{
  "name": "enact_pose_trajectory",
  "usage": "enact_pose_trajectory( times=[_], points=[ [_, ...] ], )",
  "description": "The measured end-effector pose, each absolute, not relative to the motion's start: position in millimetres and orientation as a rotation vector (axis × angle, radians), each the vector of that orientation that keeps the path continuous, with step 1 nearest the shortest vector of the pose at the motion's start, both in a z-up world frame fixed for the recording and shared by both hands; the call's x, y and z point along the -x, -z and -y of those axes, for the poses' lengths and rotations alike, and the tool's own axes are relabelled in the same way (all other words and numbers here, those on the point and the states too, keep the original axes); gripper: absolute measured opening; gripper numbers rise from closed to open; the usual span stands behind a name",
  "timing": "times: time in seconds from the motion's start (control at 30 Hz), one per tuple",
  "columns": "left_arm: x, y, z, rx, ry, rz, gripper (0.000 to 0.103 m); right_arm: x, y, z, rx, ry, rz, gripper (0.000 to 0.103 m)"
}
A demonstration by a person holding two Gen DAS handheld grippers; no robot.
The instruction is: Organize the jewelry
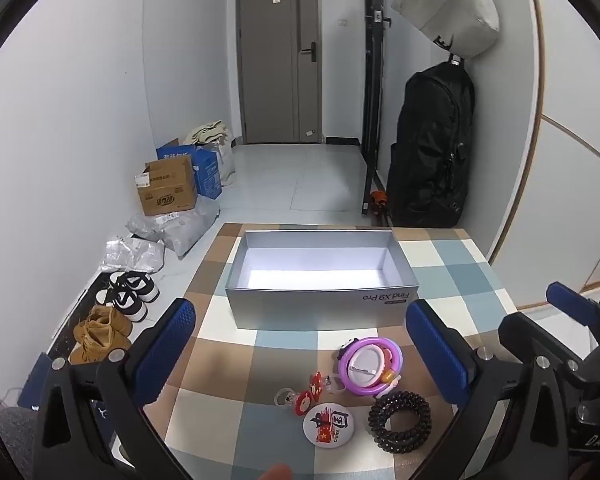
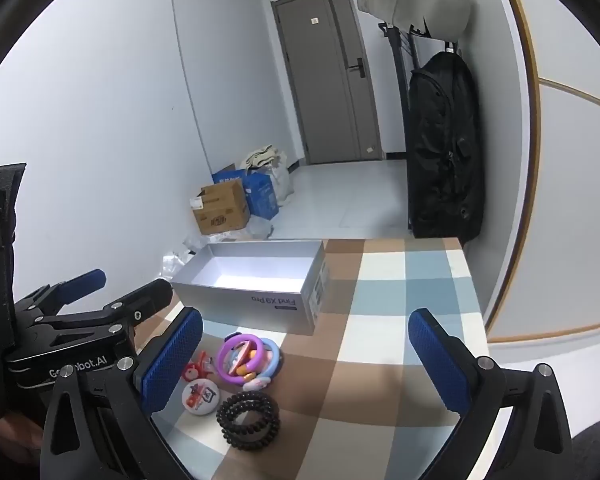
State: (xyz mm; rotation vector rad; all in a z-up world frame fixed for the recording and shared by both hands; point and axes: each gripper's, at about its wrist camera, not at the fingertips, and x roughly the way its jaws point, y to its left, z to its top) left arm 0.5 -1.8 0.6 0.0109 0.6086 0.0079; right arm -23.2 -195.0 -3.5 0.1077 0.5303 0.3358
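An open grey box [image 1: 320,280] marked Find X9 Pro stands empty on the checked tablecloth [image 1: 228,420]. In front of it lie purple, pink and blue bangles [image 1: 370,364], a black beaded bracelet [image 1: 400,422], a round white badge [image 1: 327,424], red charms [image 1: 308,394] and a clear ring [image 1: 283,396]. My left gripper [image 1: 300,354] is open above them, empty. My right gripper [image 2: 304,358] is open and empty, to the right; its view shows the box [image 2: 256,284], bangles [image 2: 248,358], bracelet [image 2: 248,420] and badge [image 2: 200,398]. The left gripper also shows at its left [image 2: 116,292].
The table's far edge [image 1: 340,226] drops to a tiled floor. Cardboard boxes [image 1: 168,188], plastic bags and shoes [image 1: 132,296] lie on the floor at left. A black bag [image 1: 432,148] hangs by the wall at right, beyond a grey door [image 1: 280,60].
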Motion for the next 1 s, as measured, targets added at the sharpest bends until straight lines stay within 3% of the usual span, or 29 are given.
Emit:
enact_pose_trajectory(
  times=[1.0],
  points=[
    [1.2,3.4,2.3,-0.011,0.004,-0.602,0.102,23.3,5.6,195.2,-0.127,-0.339,-0.534,0.103]
  ],
)
